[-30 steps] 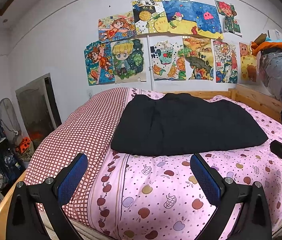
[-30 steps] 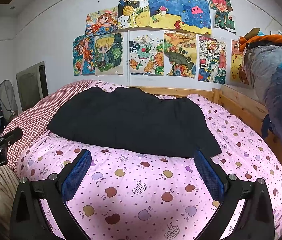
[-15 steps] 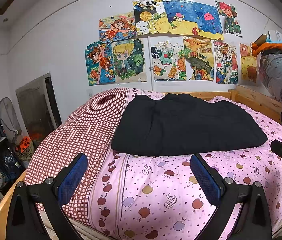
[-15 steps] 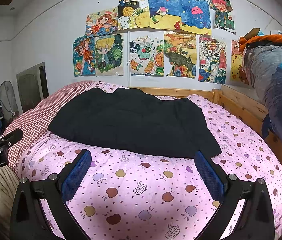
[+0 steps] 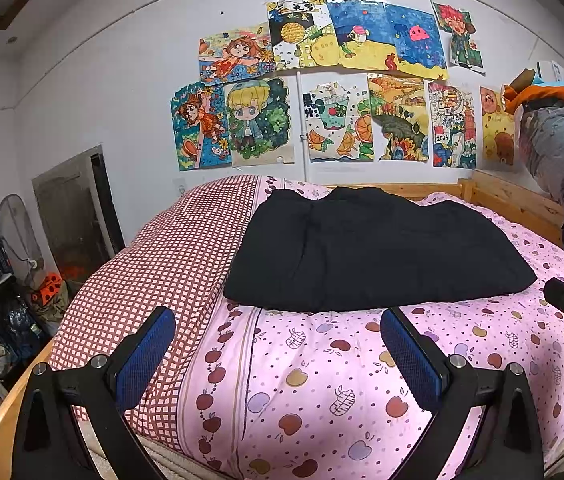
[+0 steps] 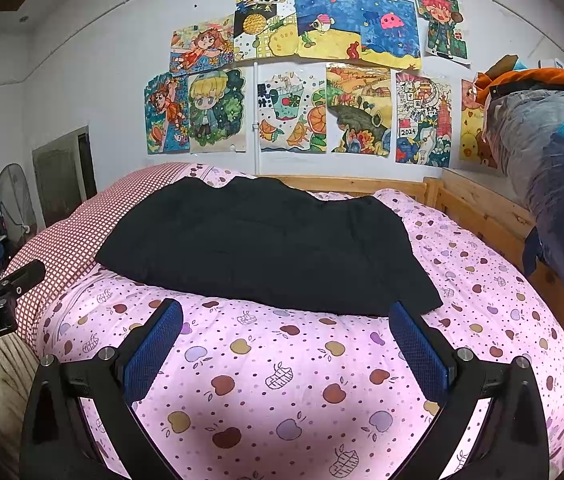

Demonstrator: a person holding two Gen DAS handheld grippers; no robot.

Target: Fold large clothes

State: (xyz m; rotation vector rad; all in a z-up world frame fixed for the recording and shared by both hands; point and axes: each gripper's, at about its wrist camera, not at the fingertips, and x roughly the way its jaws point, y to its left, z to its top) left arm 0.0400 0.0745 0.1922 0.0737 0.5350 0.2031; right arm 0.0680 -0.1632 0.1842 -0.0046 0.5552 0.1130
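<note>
I am holding both tongs over the near edge of the bed [image 5: 321, 380], and neither one is touching anything. My left tongs [image 5: 278, 344] are hanging released, jaws spread wide, with the blue pads [image 5: 144, 354] framing the seam where the pink apple-print quilt [image 6: 282, 364] is meeting the red checked cover [image 5: 170, 264]. My right tongs [image 6: 285, 338] are likewise gaping wide and empty, hovering above the pink quilt just short of the garment's near hem.

The black garment [image 5: 373, 252] is lying flat in the middle of the bed, spread across the quilt toward the far side, its left edge just beside the checked cover and its far edge near the wooden headboard [image 6: 345, 184]. In the right wrist view the same garment [image 6: 266, 248] is filling the centre, with its near right corner lying close to my right pad.

Coloured drawings [image 5: 321, 92] are hanging on the far wall. A plastic-wrapped bundle [image 6: 553, 184] is sitting on the right, above the wooden bed rail.
</note>
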